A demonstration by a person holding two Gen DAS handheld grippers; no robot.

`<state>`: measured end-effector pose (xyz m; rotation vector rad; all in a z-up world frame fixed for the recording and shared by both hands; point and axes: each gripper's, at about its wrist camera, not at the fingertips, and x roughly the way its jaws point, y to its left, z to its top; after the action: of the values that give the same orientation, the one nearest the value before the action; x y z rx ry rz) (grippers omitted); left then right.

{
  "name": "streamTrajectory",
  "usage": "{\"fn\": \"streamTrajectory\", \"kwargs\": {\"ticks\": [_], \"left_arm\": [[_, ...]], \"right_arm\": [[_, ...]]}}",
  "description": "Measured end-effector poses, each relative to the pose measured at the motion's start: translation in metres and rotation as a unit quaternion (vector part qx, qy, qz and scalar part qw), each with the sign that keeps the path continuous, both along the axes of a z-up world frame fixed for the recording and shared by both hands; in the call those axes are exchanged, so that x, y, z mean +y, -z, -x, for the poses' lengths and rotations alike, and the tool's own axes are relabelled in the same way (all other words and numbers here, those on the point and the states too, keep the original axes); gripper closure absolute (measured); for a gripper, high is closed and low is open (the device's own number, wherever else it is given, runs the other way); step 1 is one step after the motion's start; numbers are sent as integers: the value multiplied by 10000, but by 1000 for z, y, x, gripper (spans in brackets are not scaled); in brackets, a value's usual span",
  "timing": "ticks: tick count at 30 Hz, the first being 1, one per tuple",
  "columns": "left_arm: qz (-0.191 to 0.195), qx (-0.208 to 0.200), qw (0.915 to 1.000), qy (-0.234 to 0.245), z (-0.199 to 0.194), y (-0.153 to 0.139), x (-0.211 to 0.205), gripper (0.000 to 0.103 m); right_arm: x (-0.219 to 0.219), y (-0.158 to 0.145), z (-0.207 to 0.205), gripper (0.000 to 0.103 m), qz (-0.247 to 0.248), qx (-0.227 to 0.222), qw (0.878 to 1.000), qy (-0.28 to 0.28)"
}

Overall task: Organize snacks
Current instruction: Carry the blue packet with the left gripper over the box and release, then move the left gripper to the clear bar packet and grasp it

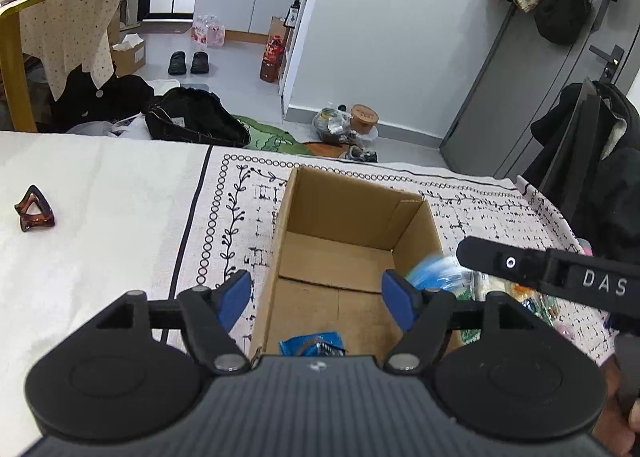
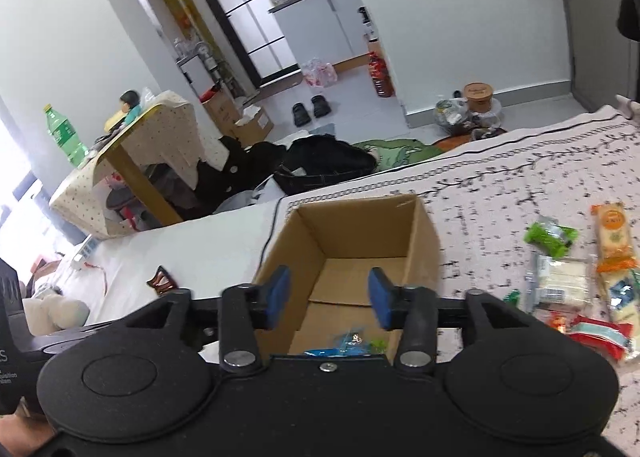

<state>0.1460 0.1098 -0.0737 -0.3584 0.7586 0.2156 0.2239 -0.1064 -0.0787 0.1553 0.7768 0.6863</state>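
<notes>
An open cardboard box [image 1: 340, 225] [image 2: 360, 233] stands on the patterned cloth. A blue snack packet [image 1: 312, 344] lies on its floor at the near end; in the right wrist view a blue packet [image 2: 344, 341] lies there with a green one beside it. My left gripper [image 1: 316, 297] is open and empty above the box's near end. My right gripper [image 2: 330, 297] is open and empty, also over the box; its black body [image 1: 560, 277] reaches in from the right. A blurred blue packet [image 1: 434, 271] shows beside the box's right wall. Several loose snacks [image 2: 580, 277] lie right of the box.
A brown hair claw [image 1: 34, 209] [image 2: 162, 281] lies on the white cloth left of the box. A green packet [image 2: 552, 235] and an orange cracker pack [image 2: 612, 237] sit among the snacks. Beyond the table's far edge are bags, shoes and a chair.
</notes>
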Motion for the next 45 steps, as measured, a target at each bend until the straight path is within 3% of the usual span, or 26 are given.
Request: {"fn": "streamTrajectory", "kwargs": {"ticks": [6, 8, 10, 13, 22, 27, 45], "left_arm": [[26, 137, 9999, -34, 0, 3, -2, 26], [22, 160, 9999, -45, 1, 4, -3, 26], [6, 188, 9998, -25, 0, 4, -6, 25], [-4, 221, 9998, 30, -1, 5, -11, 24], [27, 96, 9994, 327, -5, 4, -38, 1], [18, 67, 9985, 537, -12, 1, -57, 0], [-270, 226, 9848, 1698, -36, 9, -140, 0]], "right_arm": [[-33, 9, 0, 50, 107, 168, 9994, 290], [-43, 12, 1, 45, 175, 213, 9988, 397], [-55, 14, 4, 31, 244, 206, 9981, 525], [-72, 14, 8, 20, 370, 75, 9969, 694], [-118, 13, 7, 6, 511, 82, 9921, 1147], [-138, 11, 9, 0, 627, -88, 9883, 1385], [-209, 22, 16, 0, 1028, -208, 9762, 1897]]}}
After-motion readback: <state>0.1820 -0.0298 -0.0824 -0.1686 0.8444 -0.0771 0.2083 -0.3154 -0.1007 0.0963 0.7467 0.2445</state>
